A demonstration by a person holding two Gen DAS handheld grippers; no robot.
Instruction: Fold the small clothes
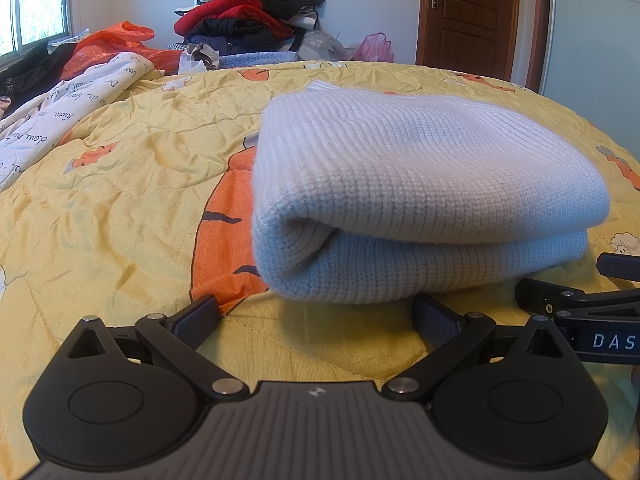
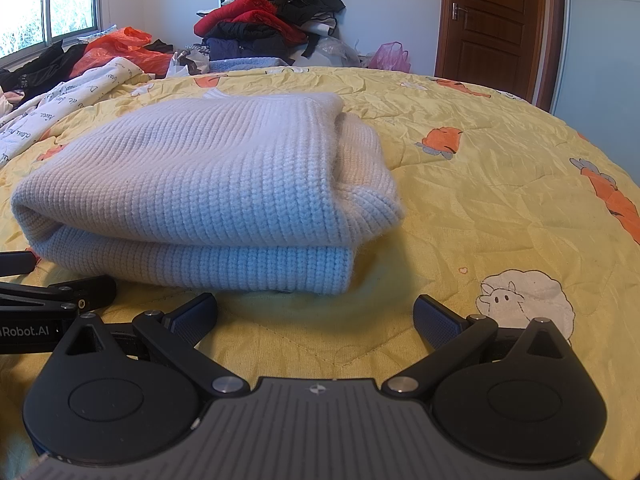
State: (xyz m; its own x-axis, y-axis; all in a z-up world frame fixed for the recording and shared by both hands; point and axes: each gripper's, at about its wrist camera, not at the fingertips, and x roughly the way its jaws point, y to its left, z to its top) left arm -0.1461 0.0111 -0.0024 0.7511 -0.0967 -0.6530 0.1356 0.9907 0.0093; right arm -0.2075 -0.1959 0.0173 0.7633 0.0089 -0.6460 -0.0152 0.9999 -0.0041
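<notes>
Left hand-held gripper (image 1: 316, 312): low over the bed, fingers spread wide apart, nothing between them; its right finger tip just beside the near edge of the sweater. Right hand-held gripper (image 2: 316, 312): alongside it, likewise spread wide and empty, near the sweater's right corner. Sweater (image 2: 200, 184): pale blue-white knit, folded into a thick rectangular bundle, fold edge facing the cameras, lying flat on the quilt (image 2: 480, 184). Quilt: yellow, wrinkled, printed with orange carrots and a white sheep. White cloth with script lettering (image 1: 60, 120): far left on the bed. Orange plastic bag (image 1: 116, 40): behind that cloth. Heap of red, black and dark clothes (image 1: 248, 12): beyond the bed, by the wall. Pink bag (image 1: 378, 48); brown door (image 1: 468, 16); window (image 1: 36, 4).
</notes>
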